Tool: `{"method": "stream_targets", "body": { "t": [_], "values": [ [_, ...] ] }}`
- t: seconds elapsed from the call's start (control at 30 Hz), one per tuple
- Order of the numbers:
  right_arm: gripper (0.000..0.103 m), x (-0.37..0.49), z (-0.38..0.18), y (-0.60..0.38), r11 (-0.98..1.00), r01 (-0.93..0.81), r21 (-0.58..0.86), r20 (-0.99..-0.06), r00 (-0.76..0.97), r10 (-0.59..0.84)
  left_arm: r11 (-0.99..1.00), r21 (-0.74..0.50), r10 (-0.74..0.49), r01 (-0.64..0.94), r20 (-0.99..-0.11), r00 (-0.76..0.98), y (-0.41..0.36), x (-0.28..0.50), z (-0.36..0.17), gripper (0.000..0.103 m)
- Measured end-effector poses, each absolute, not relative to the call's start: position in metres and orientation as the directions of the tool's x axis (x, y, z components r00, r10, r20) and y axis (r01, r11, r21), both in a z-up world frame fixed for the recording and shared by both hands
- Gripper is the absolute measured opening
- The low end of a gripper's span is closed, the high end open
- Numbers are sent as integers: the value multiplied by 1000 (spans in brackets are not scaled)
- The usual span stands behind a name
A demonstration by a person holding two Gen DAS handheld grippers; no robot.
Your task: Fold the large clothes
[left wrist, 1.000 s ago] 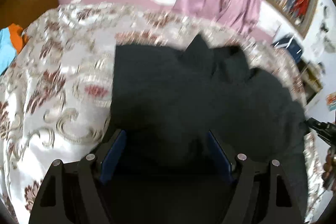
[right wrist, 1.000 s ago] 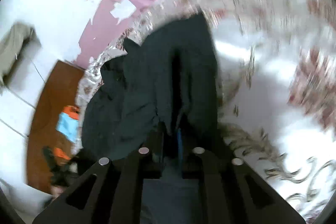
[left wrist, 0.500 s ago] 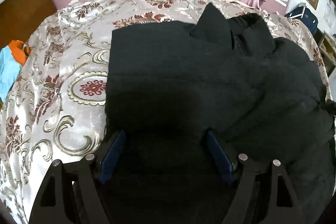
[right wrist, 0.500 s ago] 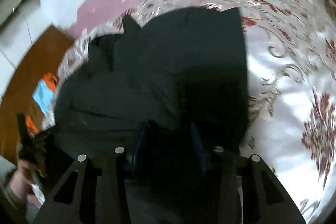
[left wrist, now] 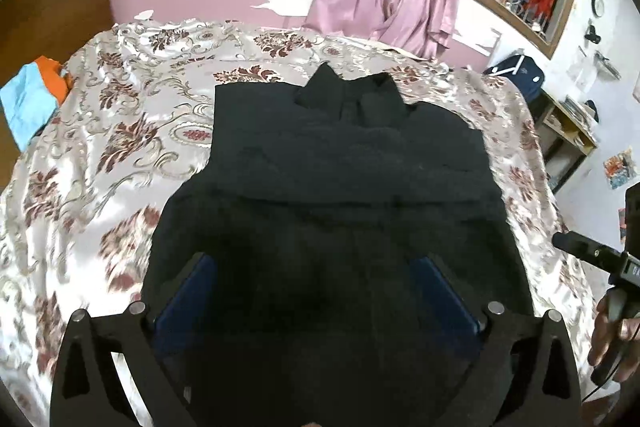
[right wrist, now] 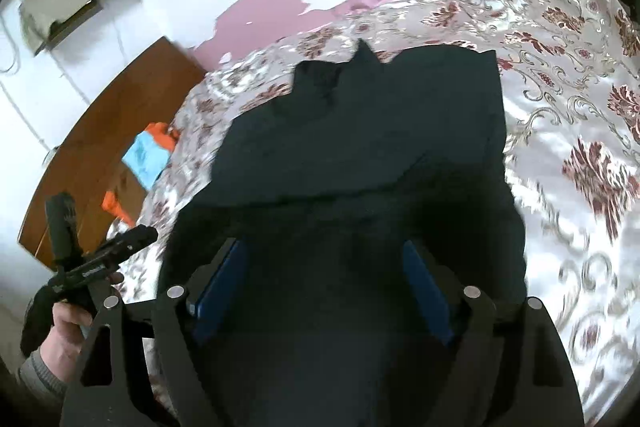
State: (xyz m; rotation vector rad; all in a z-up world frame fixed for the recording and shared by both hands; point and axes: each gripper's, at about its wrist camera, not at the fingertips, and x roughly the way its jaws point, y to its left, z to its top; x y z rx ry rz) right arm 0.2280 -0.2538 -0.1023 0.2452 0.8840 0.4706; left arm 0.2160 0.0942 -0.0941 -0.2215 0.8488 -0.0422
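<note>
Dark garment [left wrist: 344, 163] lies mid-bed [left wrist: 120, 131], near half doubled over toward collar, likely to shorten it. Left tool [left wrist: 316, 291] and right tool [right wrist: 324, 283] hover over garment's near edge, jaws spread, gripping nothing; fold apparently just laid.

The left hand-held gripper [left wrist: 316, 287] points forward with its jaws spread wide, the blue pads [left wrist: 188, 291] well apart. The right hand-held gripper [right wrist: 324, 283] is likewise wide apart, nothing pinched between its blue pads [right wrist: 426, 291]. Each view catches the other hand at its edge: the right hand [left wrist: 612, 343] and the left hand [right wrist: 70, 331], each wrapped around its gripper's handle.
</note>
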Motion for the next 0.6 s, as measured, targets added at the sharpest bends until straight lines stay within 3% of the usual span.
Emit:
{"method": "stream_targets", "body": {
  "t": [0.27,0.37,0.6],
  "values": [
    [81,128,-73,-253,855,-368,365,-674,529,515,981,-191,-120,-38,-746,655,75,152,-57,103],
    [82,103,-74,-267,856,-384,345,-680,526,511,991,-121,-52,-60,-750,660,63,151,-54,103],
    [85,120,-119,-283,855,-342,390,-721,465,514,996,-10,46,-87,-781,623,61,182,-92,103]
  ]
}}
